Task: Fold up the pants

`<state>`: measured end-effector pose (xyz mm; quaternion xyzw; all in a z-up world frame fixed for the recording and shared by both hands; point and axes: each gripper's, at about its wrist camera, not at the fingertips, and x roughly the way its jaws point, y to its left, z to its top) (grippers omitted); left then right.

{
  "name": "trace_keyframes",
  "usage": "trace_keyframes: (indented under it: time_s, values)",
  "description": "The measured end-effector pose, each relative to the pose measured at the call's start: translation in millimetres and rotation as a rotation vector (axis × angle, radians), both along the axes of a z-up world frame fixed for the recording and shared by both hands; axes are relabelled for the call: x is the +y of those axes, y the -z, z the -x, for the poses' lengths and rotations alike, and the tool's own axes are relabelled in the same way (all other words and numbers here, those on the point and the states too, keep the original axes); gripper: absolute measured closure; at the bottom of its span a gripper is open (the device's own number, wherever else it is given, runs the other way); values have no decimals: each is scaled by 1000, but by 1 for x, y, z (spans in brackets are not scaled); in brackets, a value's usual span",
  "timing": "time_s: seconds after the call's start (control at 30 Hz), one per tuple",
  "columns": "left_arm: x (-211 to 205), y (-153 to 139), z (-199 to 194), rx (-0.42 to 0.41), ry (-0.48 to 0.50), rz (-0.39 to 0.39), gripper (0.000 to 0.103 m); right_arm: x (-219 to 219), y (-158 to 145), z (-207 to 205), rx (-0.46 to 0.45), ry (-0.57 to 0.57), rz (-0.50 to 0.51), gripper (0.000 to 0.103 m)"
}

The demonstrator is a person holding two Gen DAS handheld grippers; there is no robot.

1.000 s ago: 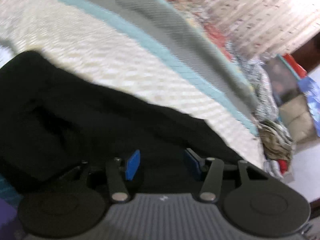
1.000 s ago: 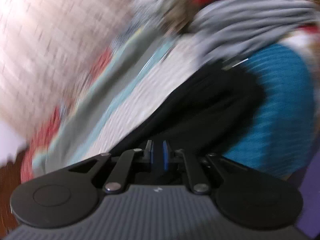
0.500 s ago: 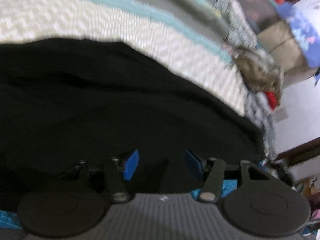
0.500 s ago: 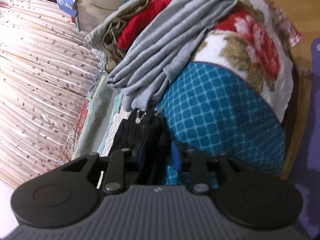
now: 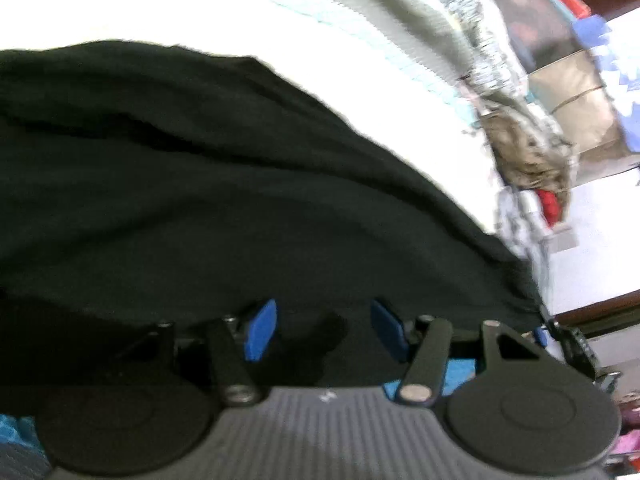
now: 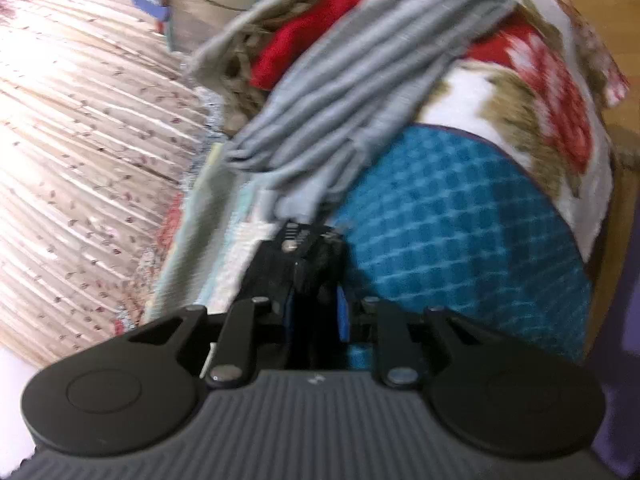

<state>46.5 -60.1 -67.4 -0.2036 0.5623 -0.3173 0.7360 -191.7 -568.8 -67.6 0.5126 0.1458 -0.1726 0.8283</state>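
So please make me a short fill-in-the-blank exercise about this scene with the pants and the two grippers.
1. The pants are ____ in colour.
2. The left gripper has its pads apart, so it is ____.
3. A bunch of pants fabric sits between the pads of the ____ gripper, whose jaws are closing.
4. Beyond that gripper lies a folded garment, ____ in colour.

Missing words: black; open; right; grey

Both views are blurred by motion and bent at the edges; the pale bed cover [image 5: 200, 8] is blown out to white, while the black pants [image 5: 200, 200] lose detail
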Motion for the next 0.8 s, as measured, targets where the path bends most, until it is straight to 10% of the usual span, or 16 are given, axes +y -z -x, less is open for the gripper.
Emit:
trace_keyframes:
  time_s: [0.3, 0.63, 0.7, 0.8]
  values:
    - [-27, -42, -15, -50, 53, 150, 17, 112, -81, -71, -59, -388, 311, 80]
    - [-29, 4, -37, 112, 12, 249, 5, 266, -53, -153, 100, -799, 628, 80]
    - [-28, 12, -37, 125, -3, 261, 10, 278, -50, -154, 100, -835, 645, 80]
    - [-20, 17, -39, 105, -20, 256, 53, 288, -52, -152, 81, -877, 663, 80]
